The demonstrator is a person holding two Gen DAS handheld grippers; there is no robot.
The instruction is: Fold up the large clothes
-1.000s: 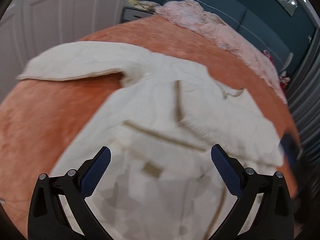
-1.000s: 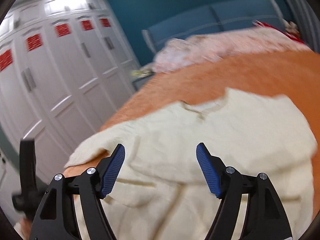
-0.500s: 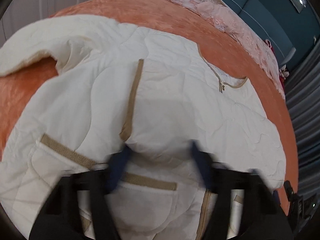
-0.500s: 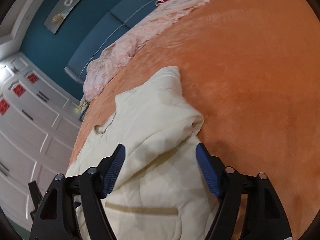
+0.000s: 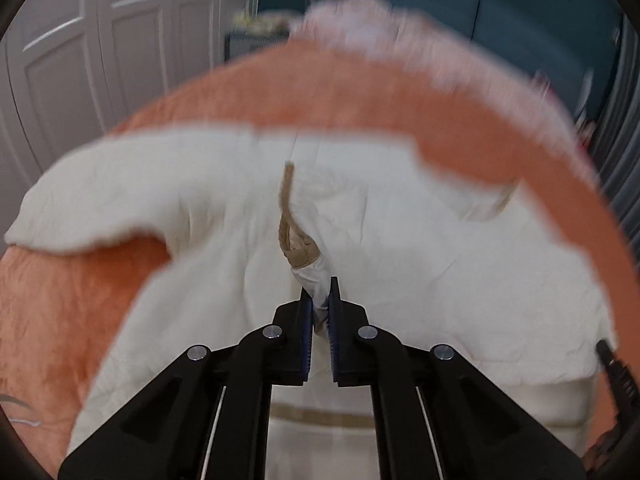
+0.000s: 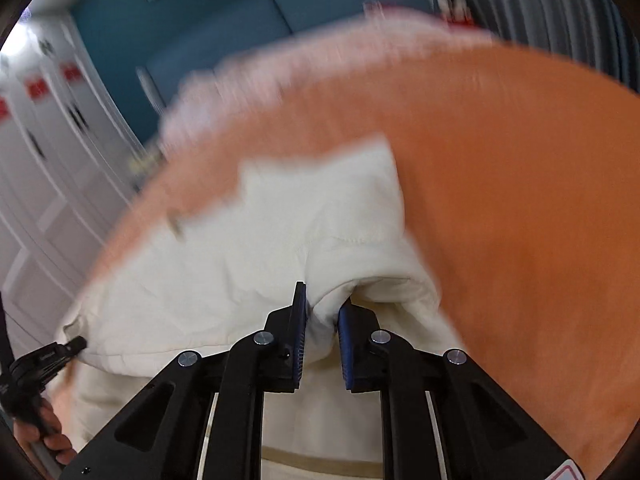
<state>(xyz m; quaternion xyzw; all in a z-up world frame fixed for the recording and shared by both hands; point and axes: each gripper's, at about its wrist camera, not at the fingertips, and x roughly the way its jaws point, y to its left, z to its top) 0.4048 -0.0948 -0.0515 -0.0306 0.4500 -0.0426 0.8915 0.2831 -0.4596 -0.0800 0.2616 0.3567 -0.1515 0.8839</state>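
Our left gripper (image 5: 320, 300) has its jaws clamped on a pinch of the cream jacket (image 5: 420, 248), right at the end of its tan trim strip (image 5: 286, 216). Our right gripper (image 6: 322, 312) is clamped on a bunched fold of the same jacket. The jacket lies spread across the orange bedspread (image 6: 520, 220), with a pink blanket (image 5: 400, 48) beyond it.

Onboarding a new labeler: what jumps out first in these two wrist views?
The big cream jacket spread across the orange bedspread fills both views. The left gripper is shut on a pinch of fabric by the tan zipper strip mid-garment, and the right gripper clamps a bunched fold at the jacket's right edge. Behind, blurred, a pink blanket lies along the teal headboard.
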